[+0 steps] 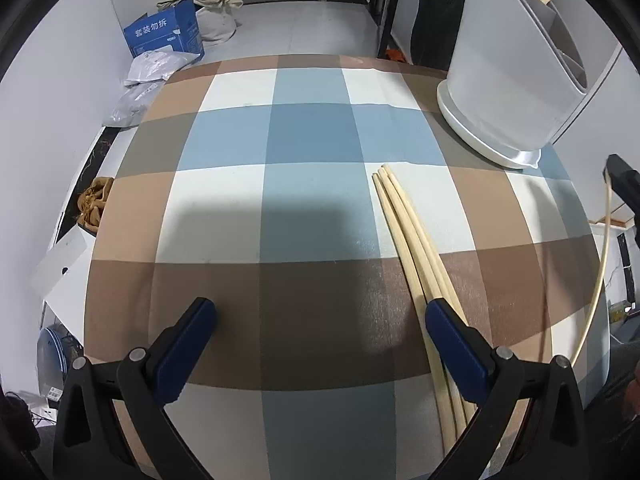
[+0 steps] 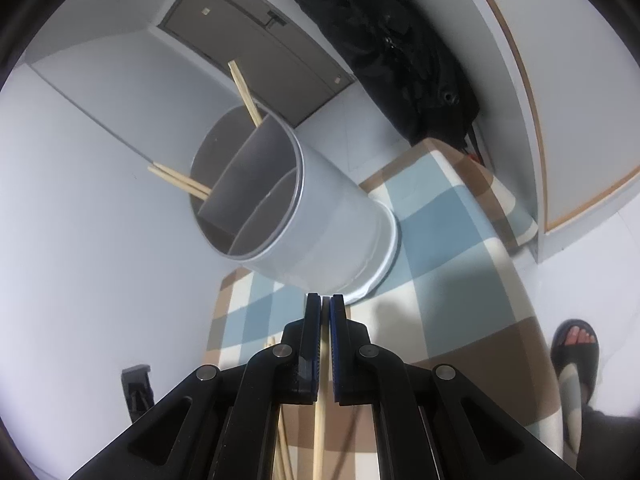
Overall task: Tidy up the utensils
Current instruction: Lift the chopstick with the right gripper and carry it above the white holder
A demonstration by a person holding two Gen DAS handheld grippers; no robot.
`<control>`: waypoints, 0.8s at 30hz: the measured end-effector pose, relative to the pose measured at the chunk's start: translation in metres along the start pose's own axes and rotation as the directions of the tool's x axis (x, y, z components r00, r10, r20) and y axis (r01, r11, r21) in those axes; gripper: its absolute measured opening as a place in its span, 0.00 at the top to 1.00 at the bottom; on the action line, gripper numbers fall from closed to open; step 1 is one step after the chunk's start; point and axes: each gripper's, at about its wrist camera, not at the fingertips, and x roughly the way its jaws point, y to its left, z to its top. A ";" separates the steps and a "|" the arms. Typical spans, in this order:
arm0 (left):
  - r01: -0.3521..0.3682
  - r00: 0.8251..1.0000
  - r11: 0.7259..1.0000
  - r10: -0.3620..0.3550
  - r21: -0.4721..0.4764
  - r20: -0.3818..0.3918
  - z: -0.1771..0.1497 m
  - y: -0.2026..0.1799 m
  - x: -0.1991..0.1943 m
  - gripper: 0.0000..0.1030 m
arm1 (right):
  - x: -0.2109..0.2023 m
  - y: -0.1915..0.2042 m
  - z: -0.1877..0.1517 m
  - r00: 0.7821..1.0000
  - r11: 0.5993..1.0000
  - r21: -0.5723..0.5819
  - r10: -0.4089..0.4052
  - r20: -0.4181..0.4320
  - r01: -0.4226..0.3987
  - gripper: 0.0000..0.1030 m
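Observation:
Three pale wooden chopsticks (image 1: pixel 412 248) lie side by side on the checked tablecloth (image 1: pixel 304 136). My left gripper (image 1: pixel 320 316) is open just above the cloth, its right finger (image 1: pixel 456 344) resting over the chopsticks' near ends. My right gripper (image 2: pixel 325 304) is shut on a single chopstick (image 2: pixel 319 420), held above the table; it shows at the right edge of the left wrist view (image 1: pixel 600 264). The grey divided utensil holder (image 2: pixel 280 200) stands on a white base and holds several chopsticks (image 2: pixel 180 180) in its far compartment. It also shows in the left wrist view (image 1: pixel 504 80).
The table edge drops to a tiled floor. A blue cardboard box (image 1: pixel 164 34) and bags lie on the floor beyond. A black bag (image 2: pixel 384 40) hangs by the wall. A sandalled foot (image 2: pixel 576 344) is beside the table.

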 end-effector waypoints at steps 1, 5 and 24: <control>-0.004 1.000 1.000 0.004 0.002 -0.007 0.002 -0.001 0.001 0.01 | 0.000 -0.001 0.002 1.000 1.000 -0.002 0.000 0.003 0.000 0.97; -0.057 0.998 0.997 0.059 0.053 -0.027 0.009 -0.010 0.005 0.01 | 0.000 0.003 0.007 1.000 0.999 -0.033 -0.004 0.024 0.005 0.97; -0.100 0.989 0.990 0.109 0.095 -0.096 0.037 -0.017 0.021 0.14 | -0.011 0.021 0.012 0.998 0.991 -0.133 -0.005 0.069 0.015 0.97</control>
